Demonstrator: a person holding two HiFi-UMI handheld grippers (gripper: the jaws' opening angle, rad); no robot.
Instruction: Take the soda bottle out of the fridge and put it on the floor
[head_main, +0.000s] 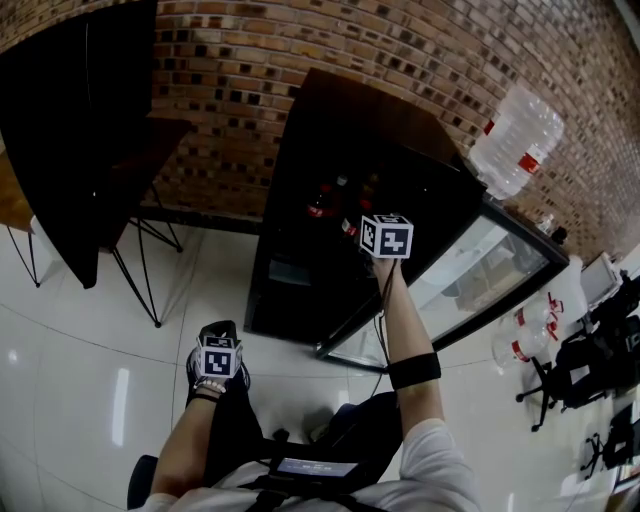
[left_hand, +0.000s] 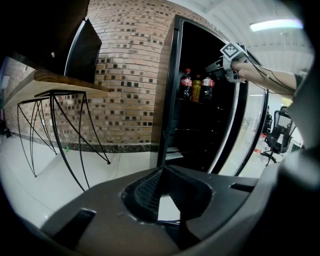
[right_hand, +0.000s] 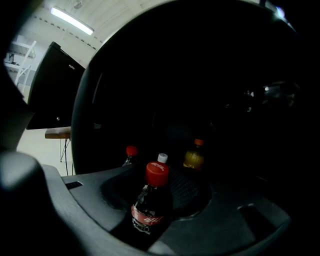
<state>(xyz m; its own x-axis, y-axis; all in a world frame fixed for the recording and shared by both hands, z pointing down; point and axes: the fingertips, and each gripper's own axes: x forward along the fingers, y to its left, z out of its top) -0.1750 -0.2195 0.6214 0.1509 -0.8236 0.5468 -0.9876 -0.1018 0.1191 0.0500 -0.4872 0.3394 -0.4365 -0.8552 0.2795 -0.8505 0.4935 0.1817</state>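
right gripper (right_hand: 156, 186) clamped on soda bottle (right_hand: 149, 206), upright between jaws inside fridge (head_main: 300, 290); left gripper (left_hand: 162, 172) jaws together, empty.

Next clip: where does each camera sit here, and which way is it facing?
Head view: on the person's head, looking steeply down at the open fridge; both forearms, the left gripper and right gripper show.
Left gripper view: low, facing the fridge front; its own shut jaws, the right forearm.
Right gripper view: facing into the fridge; its jaws grip the soda bottle.
Shared: head and left gripper views both show the right gripper.
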